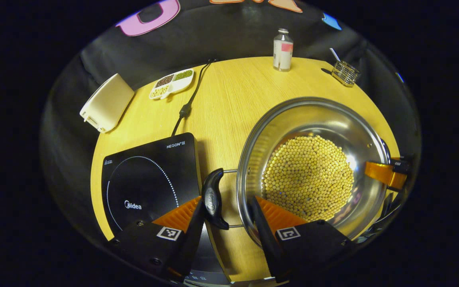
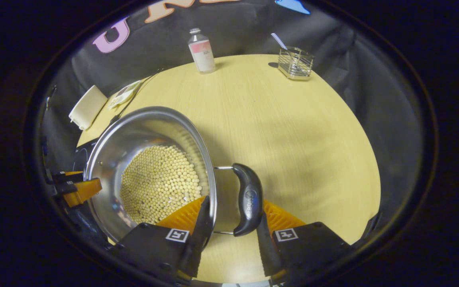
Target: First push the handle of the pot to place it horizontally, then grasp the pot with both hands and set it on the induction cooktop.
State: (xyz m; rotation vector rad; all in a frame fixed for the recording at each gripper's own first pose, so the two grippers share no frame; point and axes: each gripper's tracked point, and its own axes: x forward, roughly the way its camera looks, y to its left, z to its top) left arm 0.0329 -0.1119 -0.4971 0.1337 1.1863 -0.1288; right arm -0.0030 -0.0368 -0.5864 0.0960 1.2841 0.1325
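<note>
The bench (image 1: 229, 99) was a round top of pale wood, hung about with black cloth on every side.

In the left gripper view the cooktop (image 1: 146, 183) lay flat at 8 o'clock on the bench, its cord (image 1: 189, 99) running off toward 12 o'clock. A cream box (image 1: 106, 101) hung over the bench edge at 10 o'clock, and a divided dish (image 1: 171, 83) with 3 sorts of beans sat just beside it. A bottle (image 1: 283, 50) stood upright at 12 o'clock, and a wire basket (image 1: 345, 73) at 1 o'clock, both well apart from the pot.

The pot (image 1: 313, 119), with a layer of yellow beans (image 1: 308, 183) on its bottom, was at 4 o'clock in that view, just beside the cooktop and not over it. Whether it rested on the bench or hung clear I could not tell.

The left tongs (image 1: 227, 211) stood apart, 1 finger outside the left handle (image 1: 213, 199) and the other inside the pot wall, so that handle and rim lay between them. Whether they pressed I could not tell.

In the right gripper view the right tongs (image 2: 233, 217) likewise stood apart, 1 finger inside the rim and the other touching the right handle (image 2: 248, 199).

Nothing stood between the pot and the cooktop.
</note>
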